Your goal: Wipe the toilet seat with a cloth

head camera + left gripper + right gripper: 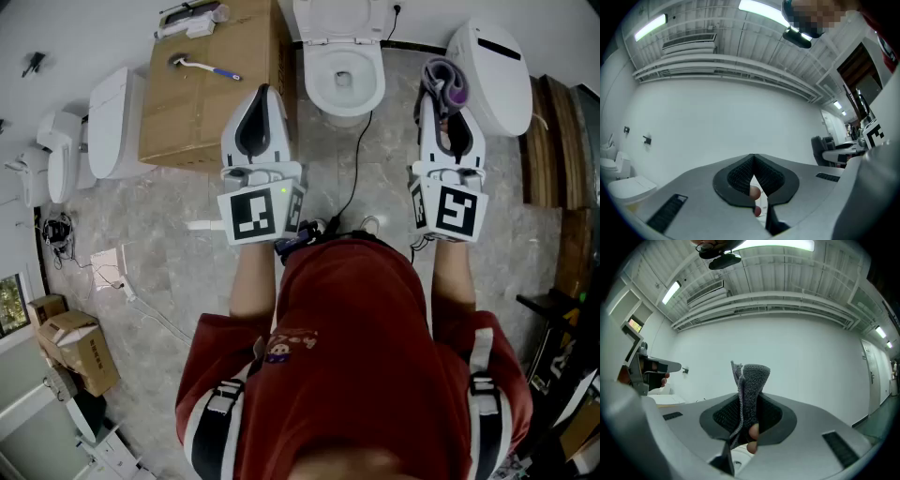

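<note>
A white toilet point(344, 66) stands ahead of me against the far wall, its lid raised and its seat point(317, 77) ringing the bowl. My right gripper point(442, 87) is shut on a grey and purple cloth point(444, 81), which sticks up between the dark pads point(723, 415) in the right gripper view as a grey knit fold point(749, 385). It hovers to the right of the toilet, short of it. My left gripper point(262, 94) is shut on nothing, left of the bowl. In the left gripper view its pads point(740, 173) meet at a point point(753, 158).
A large cardboard box point(217, 80) with a toilet brush point(203, 67) on top stands left of the toilet. Another white toilet unit point(494, 70) sits at the right, more white fixtures point(108, 122) at the left. A black cable point(353, 178) runs across the marble floor.
</note>
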Motion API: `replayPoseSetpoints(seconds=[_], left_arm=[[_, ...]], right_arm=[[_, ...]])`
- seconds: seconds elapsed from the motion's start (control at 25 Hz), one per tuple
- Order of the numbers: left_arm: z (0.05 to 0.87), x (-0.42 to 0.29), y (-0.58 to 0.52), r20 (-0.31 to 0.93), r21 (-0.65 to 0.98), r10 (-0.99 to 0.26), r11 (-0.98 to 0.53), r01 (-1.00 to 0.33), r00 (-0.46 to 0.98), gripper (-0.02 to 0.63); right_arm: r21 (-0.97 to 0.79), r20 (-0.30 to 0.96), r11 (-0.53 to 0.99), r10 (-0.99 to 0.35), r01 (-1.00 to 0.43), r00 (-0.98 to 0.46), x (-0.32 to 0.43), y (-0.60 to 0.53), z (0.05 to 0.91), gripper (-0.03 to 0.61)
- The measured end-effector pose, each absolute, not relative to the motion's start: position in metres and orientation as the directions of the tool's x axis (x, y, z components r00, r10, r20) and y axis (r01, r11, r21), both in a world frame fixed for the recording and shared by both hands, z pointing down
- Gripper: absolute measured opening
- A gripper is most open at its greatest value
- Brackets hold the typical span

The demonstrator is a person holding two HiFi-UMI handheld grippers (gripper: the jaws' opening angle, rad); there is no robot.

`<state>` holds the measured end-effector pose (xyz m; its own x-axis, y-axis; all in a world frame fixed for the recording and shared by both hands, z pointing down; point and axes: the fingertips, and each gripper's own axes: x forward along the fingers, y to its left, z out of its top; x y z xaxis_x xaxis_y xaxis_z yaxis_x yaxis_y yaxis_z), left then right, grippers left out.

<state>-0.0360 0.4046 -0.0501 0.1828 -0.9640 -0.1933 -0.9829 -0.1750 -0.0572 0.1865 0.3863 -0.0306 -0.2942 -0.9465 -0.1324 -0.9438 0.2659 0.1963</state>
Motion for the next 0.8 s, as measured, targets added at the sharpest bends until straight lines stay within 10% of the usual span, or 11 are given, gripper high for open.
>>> replayPoseSetpoints(seconds=[0.8], left_arm=[[-0.046, 0.060, 0.384, -0.185, -0.078, -0.971, -0.138, -0.987, 0.150, 0.012]], right_arm=[[0.132, -0.154, 0.296, -0.937, -0.946, -0.315, 0.279, 0.362, -0.016, 0.074]])
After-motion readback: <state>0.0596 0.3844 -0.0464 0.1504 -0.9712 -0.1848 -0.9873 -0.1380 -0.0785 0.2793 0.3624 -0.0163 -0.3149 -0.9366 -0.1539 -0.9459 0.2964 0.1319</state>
